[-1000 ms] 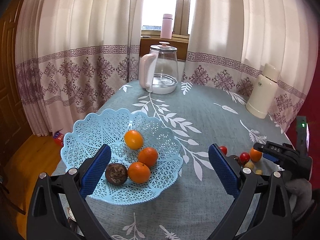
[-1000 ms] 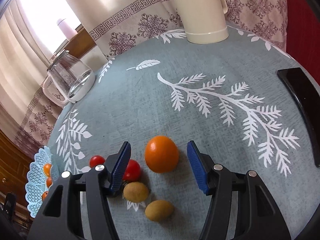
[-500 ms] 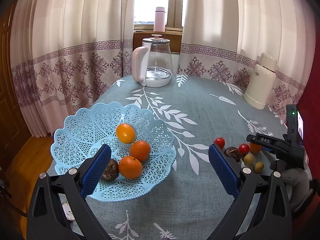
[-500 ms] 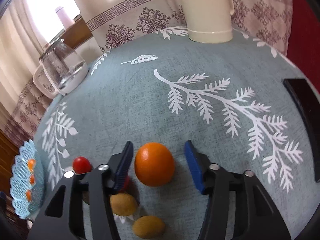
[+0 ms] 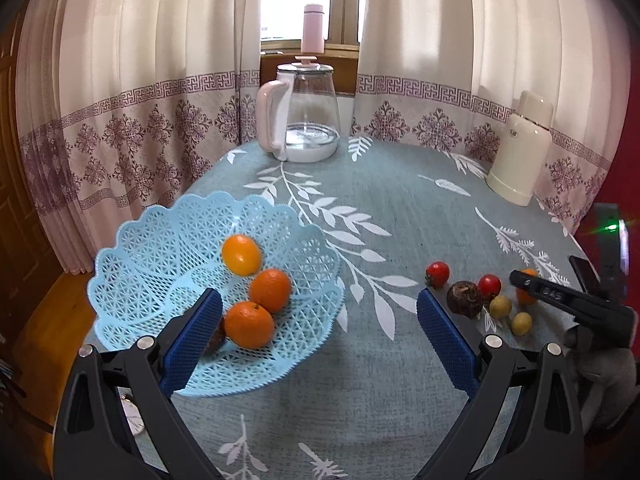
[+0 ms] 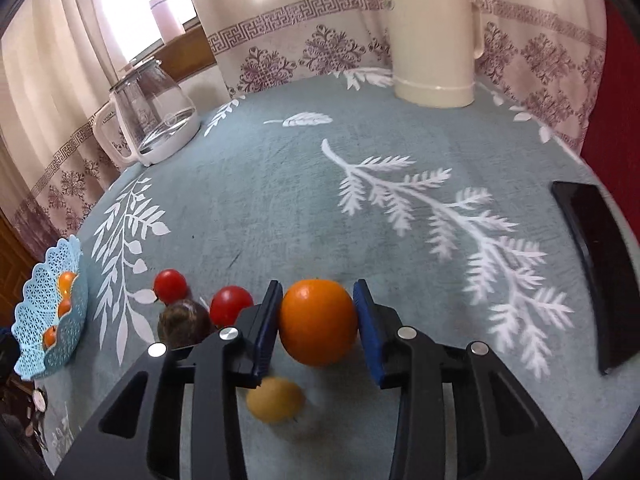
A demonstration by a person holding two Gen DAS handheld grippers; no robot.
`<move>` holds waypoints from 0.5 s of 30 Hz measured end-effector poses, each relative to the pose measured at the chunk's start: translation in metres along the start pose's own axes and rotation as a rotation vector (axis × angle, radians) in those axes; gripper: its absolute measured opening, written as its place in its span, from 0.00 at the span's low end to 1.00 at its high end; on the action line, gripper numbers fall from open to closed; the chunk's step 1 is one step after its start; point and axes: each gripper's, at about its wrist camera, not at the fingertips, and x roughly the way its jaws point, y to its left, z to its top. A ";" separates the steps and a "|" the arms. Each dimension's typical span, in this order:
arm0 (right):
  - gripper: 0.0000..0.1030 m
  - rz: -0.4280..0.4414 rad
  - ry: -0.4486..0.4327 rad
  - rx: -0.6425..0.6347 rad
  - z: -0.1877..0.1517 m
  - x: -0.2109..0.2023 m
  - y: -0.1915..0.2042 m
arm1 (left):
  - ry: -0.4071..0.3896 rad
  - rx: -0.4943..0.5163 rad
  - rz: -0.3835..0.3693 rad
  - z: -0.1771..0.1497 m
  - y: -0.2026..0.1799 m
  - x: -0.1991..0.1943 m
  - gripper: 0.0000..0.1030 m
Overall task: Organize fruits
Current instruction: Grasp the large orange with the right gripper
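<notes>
My left view looks high across the table [image 5: 400, 216]; my right sits low, close; both catch the basket [image 5: 160, 240].

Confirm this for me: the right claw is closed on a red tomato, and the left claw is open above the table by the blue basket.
Not quite. The right claw is closed on an orange, not a tomato, as the right wrist view shows. The rest stands: the left claw is open by the blue basket.

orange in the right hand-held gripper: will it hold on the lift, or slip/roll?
Probably holds: the right hand-held gripper has its blue pads pressed on both sides of the orange, near its widest part. The round, smooth peel could let it pivot if squeezed lightly. If released it would likely roll toward the yellow fruit.
</notes>
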 end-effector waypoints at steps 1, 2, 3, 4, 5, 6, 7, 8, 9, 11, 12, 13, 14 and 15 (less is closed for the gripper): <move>0.36 -0.005 -0.009 -0.006 -0.001 -0.004 -0.001 | 0.009 0.006 -0.007 -0.002 -0.004 0.003 0.96; 0.36 -0.013 -0.019 -0.015 -0.002 -0.008 -0.003 | 0.016 0.009 -0.015 -0.003 -0.008 0.005 0.96; 0.36 -0.025 -0.033 -0.032 -0.003 -0.012 -0.004 | 0.022 0.011 -0.025 -0.004 -0.011 0.006 0.96; 0.36 -0.034 -0.043 -0.045 -0.003 -0.015 -0.004 | 0.027 0.014 -0.035 -0.004 -0.015 0.008 0.96; 0.36 -0.044 -0.052 -0.059 -0.004 -0.018 -0.005 | 0.031 0.021 -0.044 -0.004 -0.021 0.010 0.96; 0.36 -0.055 -0.062 -0.075 -0.004 -0.020 -0.005 | 0.031 0.030 -0.049 -0.005 -0.026 0.012 0.96; 0.36 -0.071 -0.072 -0.095 -0.005 -0.022 -0.005 | 0.032 0.038 -0.053 -0.005 -0.030 0.013 0.96; 0.36 -0.081 -0.078 -0.108 -0.006 -0.024 -0.006 | 0.033 0.050 -0.059 -0.006 -0.036 0.016 0.96; 0.36 -0.092 -0.085 -0.120 -0.006 -0.025 -0.008 | 0.038 0.059 -0.064 -0.006 -0.041 0.019 0.96; 0.36 -0.096 -0.089 -0.118 -0.007 -0.027 -0.012 | 0.052 0.076 -0.075 -0.006 -0.052 0.027 0.96; 0.36 -0.088 -0.087 -0.104 -0.008 -0.026 -0.015 | 0.060 0.080 -0.081 -0.007 -0.055 0.031 0.96; 0.36 -0.081 -0.084 -0.094 -0.008 -0.025 -0.018 | 0.072 0.085 -0.091 -0.007 -0.060 0.035 0.96; 0.36 -0.075 -0.080 -0.085 -0.009 -0.023 -0.020 | 0.083 0.093 -0.107 -0.006 -0.065 0.040 0.96; 0.36 -0.069 -0.076 -0.076 -0.010 -0.022 -0.023 | 0.090 0.100 -0.118 -0.006 -0.069 0.043 0.96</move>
